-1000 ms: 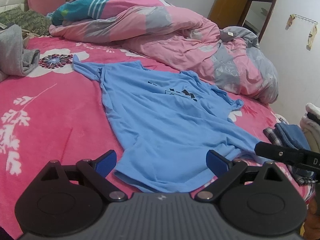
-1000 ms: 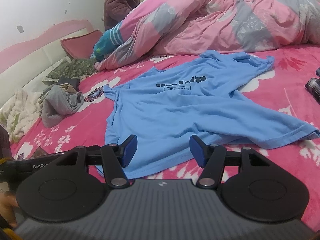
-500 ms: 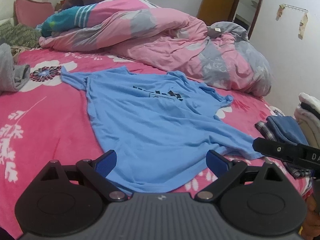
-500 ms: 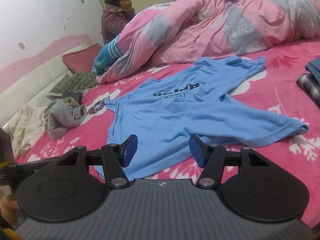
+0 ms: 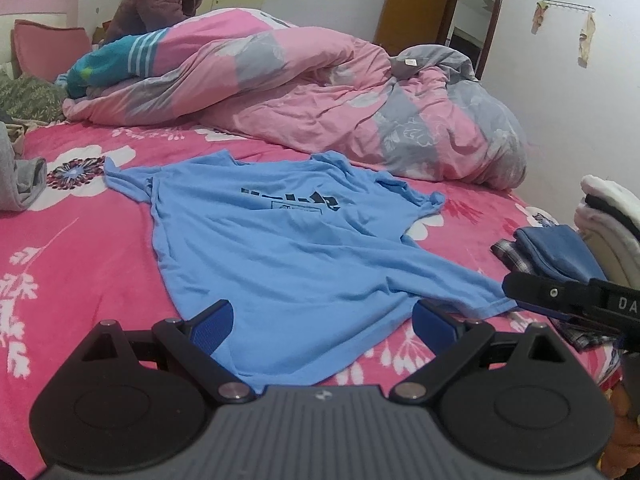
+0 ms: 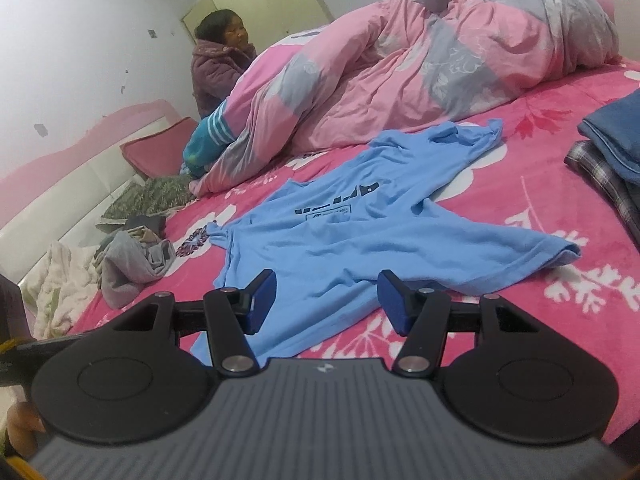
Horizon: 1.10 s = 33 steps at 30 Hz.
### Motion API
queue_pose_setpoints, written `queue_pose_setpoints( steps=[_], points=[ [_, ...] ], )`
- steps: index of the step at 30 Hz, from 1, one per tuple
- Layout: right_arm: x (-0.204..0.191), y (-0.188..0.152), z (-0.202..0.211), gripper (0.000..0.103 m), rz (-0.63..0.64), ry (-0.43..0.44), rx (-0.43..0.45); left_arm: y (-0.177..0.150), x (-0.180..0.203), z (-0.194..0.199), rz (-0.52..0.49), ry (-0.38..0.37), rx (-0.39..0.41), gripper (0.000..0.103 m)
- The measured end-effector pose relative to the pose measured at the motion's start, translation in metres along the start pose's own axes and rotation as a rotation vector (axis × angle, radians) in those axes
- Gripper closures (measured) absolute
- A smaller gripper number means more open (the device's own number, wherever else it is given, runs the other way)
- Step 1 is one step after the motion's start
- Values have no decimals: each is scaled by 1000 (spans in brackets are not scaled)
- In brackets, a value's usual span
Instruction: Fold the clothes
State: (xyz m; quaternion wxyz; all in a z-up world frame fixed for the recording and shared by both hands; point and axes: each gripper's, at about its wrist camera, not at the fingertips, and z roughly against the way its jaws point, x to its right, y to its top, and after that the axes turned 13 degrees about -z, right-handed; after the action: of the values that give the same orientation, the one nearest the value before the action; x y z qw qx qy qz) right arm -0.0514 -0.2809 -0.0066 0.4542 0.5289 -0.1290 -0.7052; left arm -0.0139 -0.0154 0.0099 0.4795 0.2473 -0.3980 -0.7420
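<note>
A light blue T-shirt (image 5: 288, 248) with a dark print lies spread, print side up, on the pink flowered bed cover (image 5: 80, 264); it also shows in the right wrist view (image 6: 360, 236). Its hem points toward me and one hem corner stretches out to the right. My left gripper (image 5: 322, 322) is open and empty, hovering over the near hem. My right gripper (image 6: 326, 300) is open and empty, also over the near hem. Part of the right gripper's body shows at the right edge of the left wrist view (image 5: 572, 296).
A bunched pink and grey quilt (image 5: 320, 92) lies behind the shirt. A person in a purple jacket (image 6: 216, 68) sits beyond it. Folded dark blue and plaid clothes (image 5: 556, 256) lie at the right. A grey garment (image 6: 132, 260) and a white cloth lie at the left.
Both grippers have drawn back and tilted up, so the shirt looks smaller and farther and more of the room shows. The shirt has not moved. Both stay open.
</note>
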Motion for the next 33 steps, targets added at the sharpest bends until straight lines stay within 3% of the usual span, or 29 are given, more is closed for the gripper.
queue_pose_setpoints(
  steps=[8,14,17,20,25,29,33],
  points=[
    [-4,-1,0,48,7,12,-1,-5,-7,4,13,16,2,6],
    [-5,-5,-2,48,4,4,-7,-28,-18,9,-9,44,6,6],
    [-3,-9,2,48,15,1,5,-46,-22,6,-40,70,-55,6],
    [11,-13,3,48,-10,-23,-10,-56,-25,3,-40,78,-103,7],
    [43,-9,-2,47,-119,-51,-41,-54,-20,4,-87,127,-54,7],
    [51,-5,0,47,-126,-36,-31,-48,-19,-3,-119,148,-45,15],
    [56,-8,-2,47,-124,-1,-51,-44,-32,-9,-77,146,-38,22]
  ],
)
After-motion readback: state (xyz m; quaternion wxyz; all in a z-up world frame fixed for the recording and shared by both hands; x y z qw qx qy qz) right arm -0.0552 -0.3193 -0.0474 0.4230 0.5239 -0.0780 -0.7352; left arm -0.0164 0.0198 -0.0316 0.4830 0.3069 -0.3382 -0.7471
